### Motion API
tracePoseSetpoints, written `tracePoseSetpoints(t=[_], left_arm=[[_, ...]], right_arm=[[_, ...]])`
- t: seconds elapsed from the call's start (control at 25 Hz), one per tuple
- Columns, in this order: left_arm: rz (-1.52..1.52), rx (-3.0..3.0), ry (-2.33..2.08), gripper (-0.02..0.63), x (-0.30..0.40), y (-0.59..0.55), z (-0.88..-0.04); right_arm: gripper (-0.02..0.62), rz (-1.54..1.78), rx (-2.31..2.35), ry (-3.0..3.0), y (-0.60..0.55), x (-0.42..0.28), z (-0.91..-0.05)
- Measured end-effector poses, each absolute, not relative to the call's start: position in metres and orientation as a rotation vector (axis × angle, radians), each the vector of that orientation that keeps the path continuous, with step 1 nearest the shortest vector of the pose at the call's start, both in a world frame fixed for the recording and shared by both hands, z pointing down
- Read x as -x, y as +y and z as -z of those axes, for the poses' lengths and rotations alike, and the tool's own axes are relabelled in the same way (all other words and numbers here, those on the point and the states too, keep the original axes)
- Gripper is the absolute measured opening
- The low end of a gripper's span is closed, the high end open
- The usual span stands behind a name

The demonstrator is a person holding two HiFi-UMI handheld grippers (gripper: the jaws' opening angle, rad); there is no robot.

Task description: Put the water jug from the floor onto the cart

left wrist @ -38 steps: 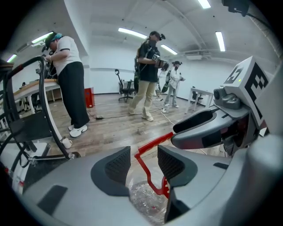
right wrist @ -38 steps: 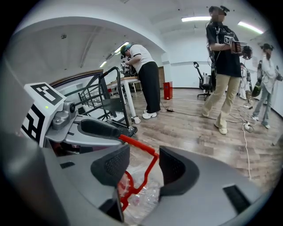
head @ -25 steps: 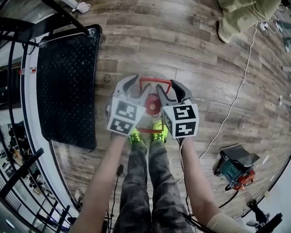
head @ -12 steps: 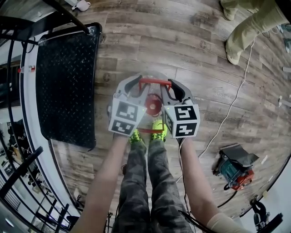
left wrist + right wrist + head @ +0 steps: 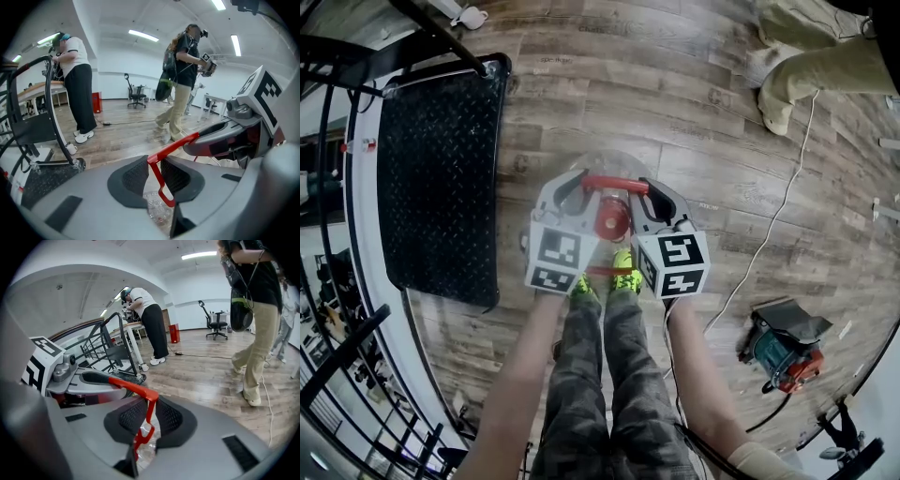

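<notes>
1. a clear plastic water jug [image 5: 614, 159] stands upright on the wood-plank floor [image 5: 703, 112], just in front of the person's neon yellow-green shoes [image 5: 628, 277]. its round red cap [image 5: 611, 219] faces up.
2. a thin red carry handle [image 5: 614, 181] arches over the top of the jug.
3. the left gripper [image 5: 579, 185] has the left end of that handle between its black ribbed fingers [image 5: 133, 176]. they have just been closing, and in the left gripper view they sit narrowly apart with the red bar pressed between them.
4. the right gripper [image 5: 652, 192] takes the right end of the handle. its fingers [image 5: 168, 417] have also just been closing and are drawn in tight on the red bar, with clear plastic showing below them.
5. each gripper carries a white cube printed with square black-and-white block markers, the left cube [image 5: 555, 258] and the right cube [image 5: 673, 264]; they are patterns, not letters.
6. the cart, a low platform with a black diamond-plate deck [image 5: 436, 178] and a black tubular push bar [image 5: 441, 33], stands on the floor to the left of the jug, apart from it.
7. a small red-and-white tag [image 5: 366, 145] sits at the cart's left edge, too small to read.
8. a white cable [image 5: 778, 216] trails over the floor on the right, near a green and red machine [image 5: 787, 352].
9. a person in beige trousers [image 5: 806, 56] stands at the upper right.
</notes>
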State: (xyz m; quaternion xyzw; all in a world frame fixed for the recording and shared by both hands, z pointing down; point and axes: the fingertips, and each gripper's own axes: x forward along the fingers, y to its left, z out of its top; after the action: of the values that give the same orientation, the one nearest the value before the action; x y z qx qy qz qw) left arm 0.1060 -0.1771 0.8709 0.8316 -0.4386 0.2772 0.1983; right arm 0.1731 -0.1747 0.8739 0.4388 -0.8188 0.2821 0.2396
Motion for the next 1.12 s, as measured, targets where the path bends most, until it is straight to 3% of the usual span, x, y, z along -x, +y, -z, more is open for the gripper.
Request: tracePoseSetpoints(t=[1.12], left_arm=[[-0.764,-2.455,-1.323,0.077,-0.101,-0.184,-0.708]], right_arm=[[0.034,-0.689,-1.311,-2.367,-0.177,-0.170,-0.714]])
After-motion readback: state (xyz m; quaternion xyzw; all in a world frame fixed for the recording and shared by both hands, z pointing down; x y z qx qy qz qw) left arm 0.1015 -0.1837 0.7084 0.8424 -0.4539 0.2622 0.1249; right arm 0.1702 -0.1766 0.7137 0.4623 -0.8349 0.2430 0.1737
